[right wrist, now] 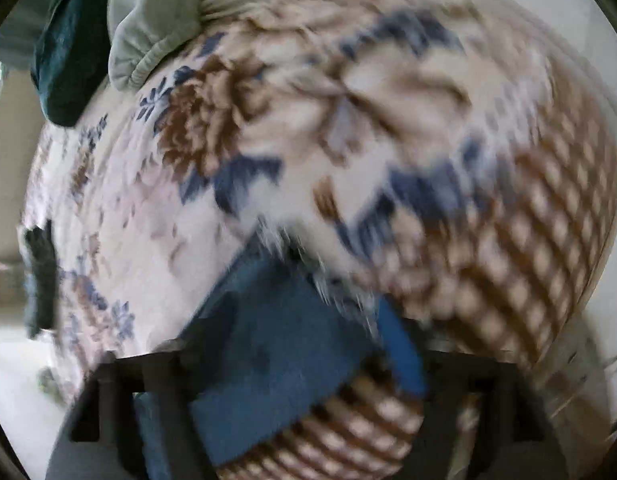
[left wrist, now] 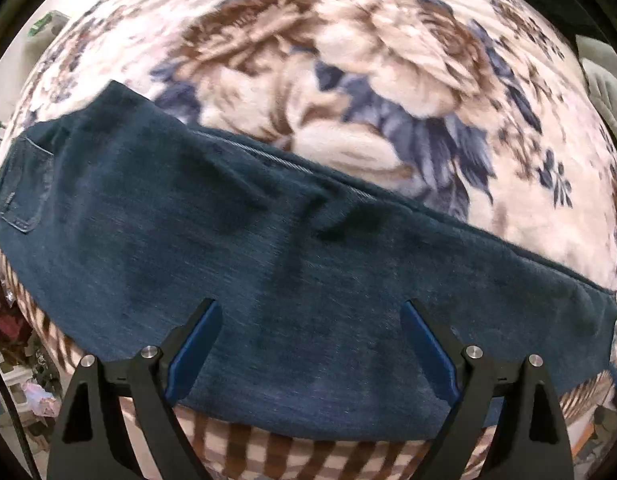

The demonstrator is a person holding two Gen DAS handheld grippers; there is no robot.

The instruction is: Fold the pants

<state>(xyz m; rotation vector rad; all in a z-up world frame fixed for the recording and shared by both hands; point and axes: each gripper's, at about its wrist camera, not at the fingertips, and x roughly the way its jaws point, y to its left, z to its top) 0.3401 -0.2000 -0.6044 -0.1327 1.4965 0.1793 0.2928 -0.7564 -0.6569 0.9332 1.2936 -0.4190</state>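
Pants (left wrist: 268, 264) lie as one long dark denim band across the floral blanket (left wrist: 388, 80), legs apparently stacked lengthwise, back pocket at the far left, so the lengthwise fold looks done. Crosswise folds are judged still to come. Left gripper (left wrist: 310, 344) hovers over the near edge, jaws wide apart, holding nothing. Right gripper (right wrist: 292, 344) view is heavily blurred: frayed hem end sits between its fingers, but grip state cannot be told.

Both wrist views close above the floral blanket (left wrist: 388, 60), facing down; shared jeans (left wrist: 268, 280), right view blurred
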